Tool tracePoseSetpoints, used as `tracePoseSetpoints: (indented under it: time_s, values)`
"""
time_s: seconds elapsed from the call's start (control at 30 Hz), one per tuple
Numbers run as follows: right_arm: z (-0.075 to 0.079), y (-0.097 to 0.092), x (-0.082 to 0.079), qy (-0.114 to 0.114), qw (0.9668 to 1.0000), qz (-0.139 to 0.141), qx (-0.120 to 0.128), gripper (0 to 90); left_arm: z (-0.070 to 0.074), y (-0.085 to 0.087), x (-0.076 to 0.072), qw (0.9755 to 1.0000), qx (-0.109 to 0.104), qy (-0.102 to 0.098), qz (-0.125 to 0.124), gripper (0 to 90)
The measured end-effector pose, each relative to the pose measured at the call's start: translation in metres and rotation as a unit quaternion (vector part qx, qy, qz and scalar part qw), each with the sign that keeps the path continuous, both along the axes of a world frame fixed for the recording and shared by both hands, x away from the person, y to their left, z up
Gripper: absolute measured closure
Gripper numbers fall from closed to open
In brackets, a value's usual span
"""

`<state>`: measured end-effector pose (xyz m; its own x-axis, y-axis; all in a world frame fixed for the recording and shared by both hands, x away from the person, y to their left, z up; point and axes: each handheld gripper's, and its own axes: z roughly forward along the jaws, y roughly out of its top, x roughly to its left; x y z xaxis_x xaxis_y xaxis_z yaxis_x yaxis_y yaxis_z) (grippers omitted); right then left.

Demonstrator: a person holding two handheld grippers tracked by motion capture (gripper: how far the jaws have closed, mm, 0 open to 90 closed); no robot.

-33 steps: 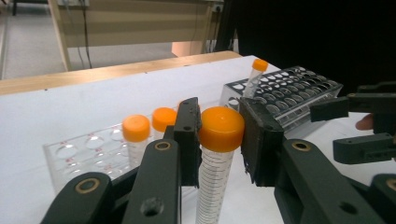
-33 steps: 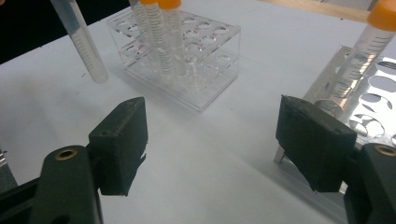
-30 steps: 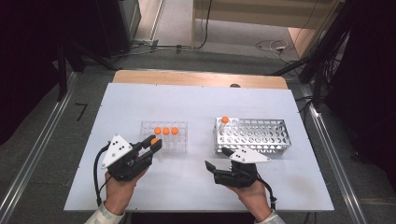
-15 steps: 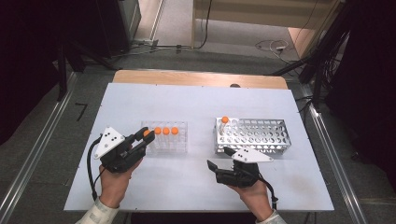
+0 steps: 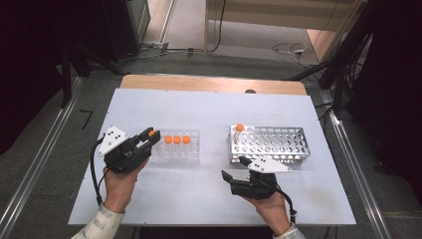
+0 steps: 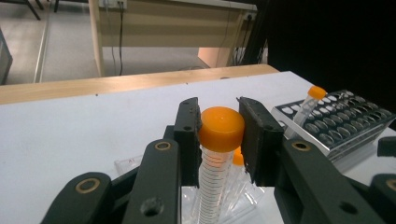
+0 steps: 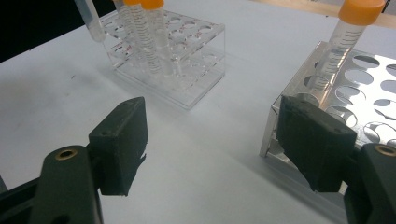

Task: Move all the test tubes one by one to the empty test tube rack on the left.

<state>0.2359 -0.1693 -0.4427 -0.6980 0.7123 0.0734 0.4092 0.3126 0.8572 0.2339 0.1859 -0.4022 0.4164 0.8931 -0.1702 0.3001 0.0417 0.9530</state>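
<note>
Only "A1" can be read — on the clear rack's [image 6: 133,163] corner — the tubes' graduation marks are illegible.

Left claw [image 5: 149,138] around orange-capped tube [image 5: 152,133]

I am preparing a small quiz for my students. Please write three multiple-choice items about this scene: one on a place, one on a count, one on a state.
1. Where does the metal rack stand?
A. right of the clear rack
B. left of it
C. on top of it

2. How many orange-capped tubes stand in the metal rack?
A. none
B. one
C. four

3. What is the state of the left gripper?
A. wide open, holding nothing
B. lying on the table
C. closed on a tube cap

Answers:
1 A, the high view shows it to the right.
2 B, a single tube stands at its corner.
3 C, its fingers press the cap on both sides.
</note>
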Motion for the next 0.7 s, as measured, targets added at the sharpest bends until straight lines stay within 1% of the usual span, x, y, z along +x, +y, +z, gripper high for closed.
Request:
tracePoseSetpoints:
  time_s: [0.07, 0.17, 0.37, 0.53, 0.7]
  values:
    - [0.000, 0.000, 0.000, 0.000, 1.0000, 0.000, 0.000, 23.8, 0.002, 0.000, 0.002, 1.0000, -0.001, -0.002, 0.003, 69.2]
    - [0.000, 0.000, 0.000, 0.000, 1.0000, 0.000, 0.000, 23.8, 0.003, -0.001, 0.006, 1.0000, 0.003, -0.003, 0.008, 69.2]
    - [0.001, -0.002, 0.000, -0.002, 1.0000, -0.002, 0.003, 23.8, 0.003, -0.001, 0.013, 0.9999, 0.003, -0.003, 0.016, 69.2]
    - [0.000, -0.001, 0.000, -0.001, 1.0000, -0.002, 0.003, 23.8, 0.003, -0.005, 0.016, 0.9996, 0.017, -0.009, 0.022, 69.2]
    - [0.000, -0.001, 0.000, 0.000, 1.0000, -0.001, 0.002, 23.8, 0.000, -0.007, 0.020, 0.9993, 0.025, -0.009, 0.025, 69.2]
